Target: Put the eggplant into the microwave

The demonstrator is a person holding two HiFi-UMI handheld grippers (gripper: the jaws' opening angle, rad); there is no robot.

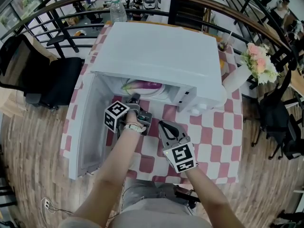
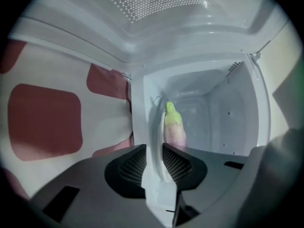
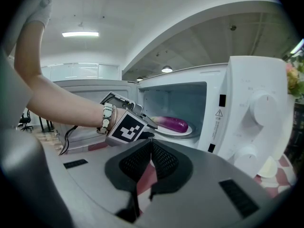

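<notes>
Red and white squares cover the tabletop (image 1: 213, 137), which stands on a brown wood floor. A big white microwave (image 1: 156, 56) sits on the tabletop, and everything else is told from it.

Nearest to the person, out in front of the microwave, is the right tool (image 1: 164, 126). It hangs over the squares and points at the microwave's open front. Its jaws are closed together and hold nothing.

A bit closer to the microwave is the left tool (image 1: 134, 99). Its tips are right at the microwave's opening. Its jaws are a little apart, and the rim of a white plate (image 1: 156, 93) stands between them. They do not seem to squeeze it.

The microwave's door (image 1: 88, 122) is swung wide open to its left side.

Inside the microwave, the plate lies on the floor of the box. The eggplant (image 1: 147, 85) lies flat on the plate. It is purple with a pale part and a green tip.

Behind the microwave stands a clear bottle (image 1: 117, 9). To the microwave's right is a bunch of pink and white flowers (image 1: 259, 61). Off to its left, down on the floor, is a black chair (image 1: 57, 80).
</notes>
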